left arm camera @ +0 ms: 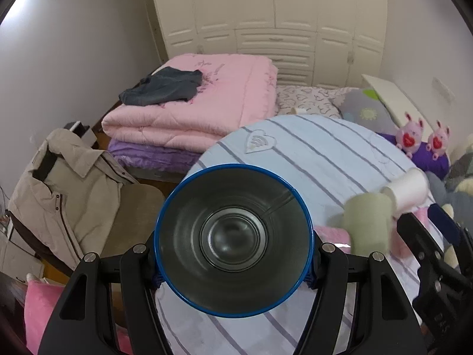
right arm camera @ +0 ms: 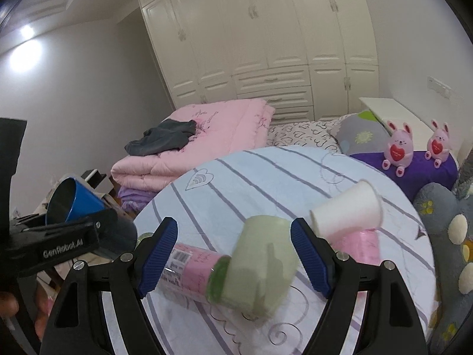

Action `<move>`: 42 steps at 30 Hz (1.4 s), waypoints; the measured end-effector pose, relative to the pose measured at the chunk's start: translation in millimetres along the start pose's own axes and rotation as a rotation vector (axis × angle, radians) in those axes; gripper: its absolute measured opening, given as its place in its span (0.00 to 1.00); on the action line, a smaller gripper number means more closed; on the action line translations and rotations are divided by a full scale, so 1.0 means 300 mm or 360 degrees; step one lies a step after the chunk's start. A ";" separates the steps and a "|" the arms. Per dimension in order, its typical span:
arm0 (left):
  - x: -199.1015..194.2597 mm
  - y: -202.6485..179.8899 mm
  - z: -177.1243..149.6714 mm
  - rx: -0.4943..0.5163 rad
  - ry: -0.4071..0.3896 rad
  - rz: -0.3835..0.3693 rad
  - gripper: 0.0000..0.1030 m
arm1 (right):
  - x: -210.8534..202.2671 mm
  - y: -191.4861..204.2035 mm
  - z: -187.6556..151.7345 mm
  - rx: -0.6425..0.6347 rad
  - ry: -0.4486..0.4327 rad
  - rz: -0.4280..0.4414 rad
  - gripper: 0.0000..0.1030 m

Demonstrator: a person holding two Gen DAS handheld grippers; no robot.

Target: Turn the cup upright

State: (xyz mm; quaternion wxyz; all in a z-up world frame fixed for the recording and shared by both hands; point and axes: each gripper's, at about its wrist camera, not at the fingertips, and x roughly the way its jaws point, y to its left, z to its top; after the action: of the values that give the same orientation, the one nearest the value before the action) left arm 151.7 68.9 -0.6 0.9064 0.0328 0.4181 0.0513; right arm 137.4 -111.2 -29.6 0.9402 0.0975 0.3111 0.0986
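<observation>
Tool level, clamping blue cup.

The blue cup has a dull brushed-metal inside, the white cup looks like matt paper.

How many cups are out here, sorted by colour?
Blue cup, held in the left gripper: 1
Green cup, lying on the table between the right gripper fingers: 1
White cup, tipped over: 1
Pink cup, partly hidden under the white one: 1
Total: 4 cups
</observation>
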 end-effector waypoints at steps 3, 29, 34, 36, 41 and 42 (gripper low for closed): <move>-0.052 -0.037 -0.034 0.0030 0.0005 -0.0032 0.66 | -0.044 -0.028 -0.015 0.0015 -0.0020 -0.0003 0.78; 0.035 -0.395 -0.331 0.0328 0.0410 -0.0226 0.66 | -0.194 -0.218 -0.167 0.0001 0.0203 -0.0077 0.78; 0.109 -0.400 -0.314 0.0318 0.0437 -0.0238 0.81 | -0.148 -0.243 -0.161 0.0068 0.0257 -0.0071 0.78; 0.125 -0.394 -0.315 0.0308 0.0450 -0.0235 0.82 | -0.128 -0.239 -0.163 0.0082 0.0296 -0.0040 0.78; 0.100 -0.366 -0.322 0.0304 0.0426 -0.0275 0.85 | -0.075 -0.194 -0.179 0.0074 0.0408 0.0041 0.78; 0.093 -0.360 -0.322 0.0306 0.0418 -0.0279 0.86 | -0.064 -0.185 -0.184 0.0083 0.0436 0.0084 0.78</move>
State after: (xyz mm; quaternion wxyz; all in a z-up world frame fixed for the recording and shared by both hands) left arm 103.2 -33.3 -95.3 0.8378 0.0756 0.5369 -0.0643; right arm 95.9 -162.6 -75.7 0.8831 0.1157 0.4364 0.1274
